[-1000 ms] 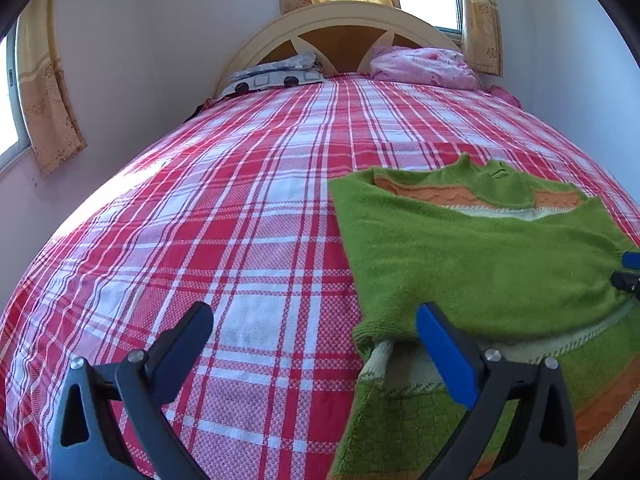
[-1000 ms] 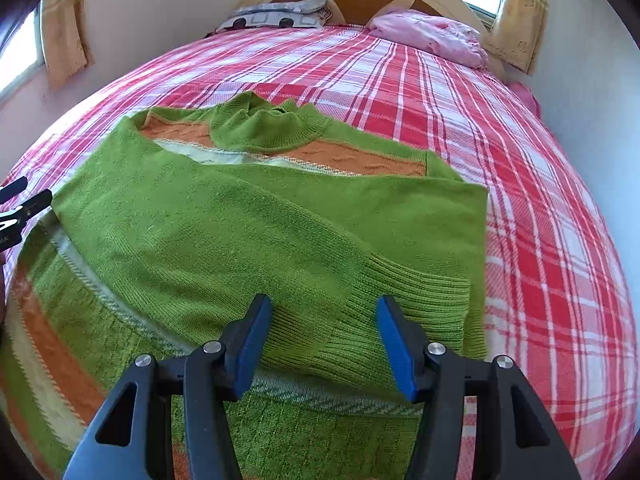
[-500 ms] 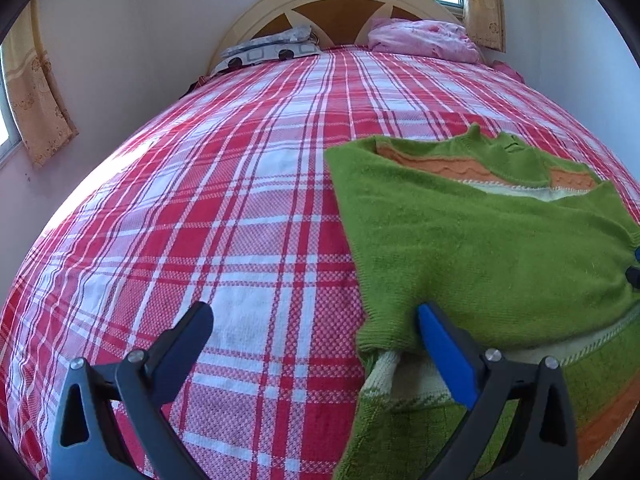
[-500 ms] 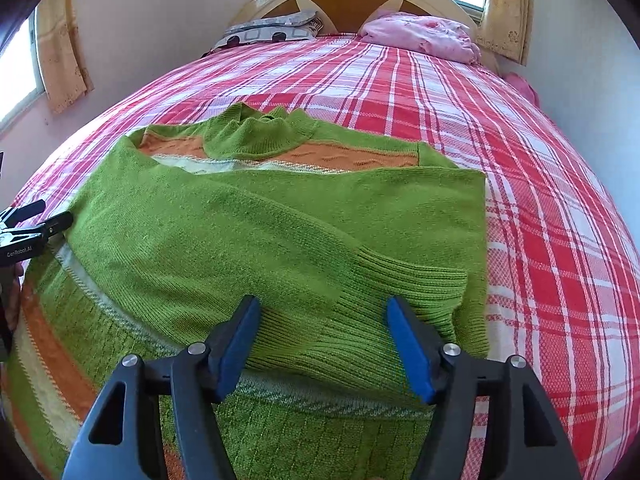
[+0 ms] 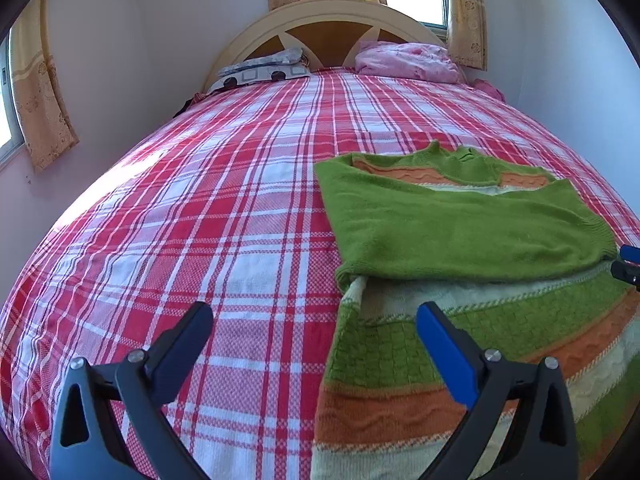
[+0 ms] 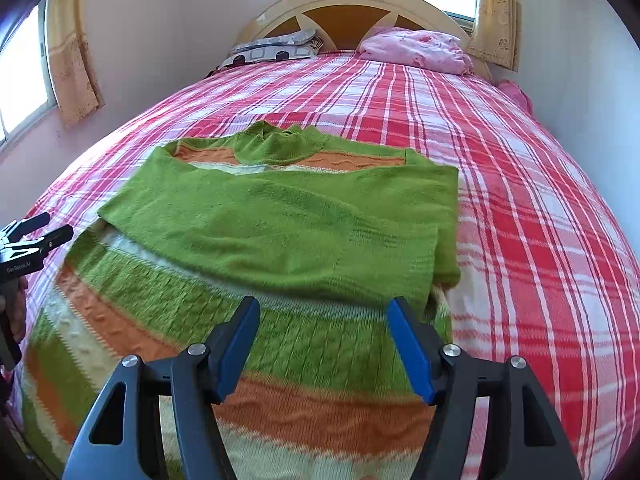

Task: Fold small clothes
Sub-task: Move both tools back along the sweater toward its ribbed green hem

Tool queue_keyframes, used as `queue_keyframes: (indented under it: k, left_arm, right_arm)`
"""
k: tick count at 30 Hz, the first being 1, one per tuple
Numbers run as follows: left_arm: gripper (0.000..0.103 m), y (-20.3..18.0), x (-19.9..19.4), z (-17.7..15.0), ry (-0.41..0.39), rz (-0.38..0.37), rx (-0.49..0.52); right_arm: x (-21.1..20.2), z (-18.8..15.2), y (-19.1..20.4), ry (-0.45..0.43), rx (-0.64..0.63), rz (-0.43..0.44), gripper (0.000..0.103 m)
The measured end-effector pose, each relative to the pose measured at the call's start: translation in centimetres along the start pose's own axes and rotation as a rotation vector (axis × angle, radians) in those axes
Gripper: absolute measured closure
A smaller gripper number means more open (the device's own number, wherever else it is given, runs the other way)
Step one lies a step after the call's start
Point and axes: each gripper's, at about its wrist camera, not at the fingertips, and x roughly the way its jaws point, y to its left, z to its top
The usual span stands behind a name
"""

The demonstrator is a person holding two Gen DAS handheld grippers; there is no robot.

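A green sweater (image 5: pixel 460 232) (image 6: pixel 288 224) with orange and cream stripes lies flat on the red plaid bed, both sleeves folded across its chest. My left gripper (image 5: pixel 316 320) is open over the sweater's left edge, one finger above the bedspread and one above the striped body, nothing between them. My right gripper (image 6: pixel 322 318) is open above the lower striped part, just short of the folded sleeve cuff, holding nothing. The other gripper's tips show at each view's edge: the right gripper's (image 5: pixel 626 266) and the left gripper's (image 6: pixel 32 236).
The red plaid bedspread (image 5: pixel 200 220) covers the whole bed. A patterned pillow (image 5: pixel 264 70) and a pink bundle (image 5: pixel 404 60) lie by the headboard (image 5: pixel 332 20). Walls and curtained windows close in on both sides. A hand (image 6: pixel 16 312) shows at the left edge.
Both grippers have drawn back toward the sweater's hem, so more of the striped lower part shows. The right gripper's jaws have spread a little and moved off the sleeve cuff.
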Motion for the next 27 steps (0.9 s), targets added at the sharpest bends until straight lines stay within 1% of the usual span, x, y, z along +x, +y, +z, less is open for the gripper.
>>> queue_keyframes:
  k: [6, 12, 21, 27]
  left_arm:
    - [0.000, -0.3, -2.8, -1.8, -0.019, -0.043, -0.012]
    - [0.000, -0.8, -5.1, -3.9, -0.023, -0.074, -0.009]
    - [0.000, -1.3, -7.6, -6.8, -0.012, -0.094, 0.013]
    - [0.000, -1.6, -8.7, -8.8, 0.021, -0.111, 0.029]
  right_arm:
    - [-1.6, -2.6, 0.4, 0.022, 0.002, 0.012, 0.036]
    - [-3.6, -4.8, 0.7, 0.015, 0.010, 0.015, 0.036]
    - [-5.7, -7.8, 1.4, 0.019, 0.008, 0.015, 0.036]
    - [-6.9, -9.7, 2.0, 0.027, 0.017, 0.027, 0.036]
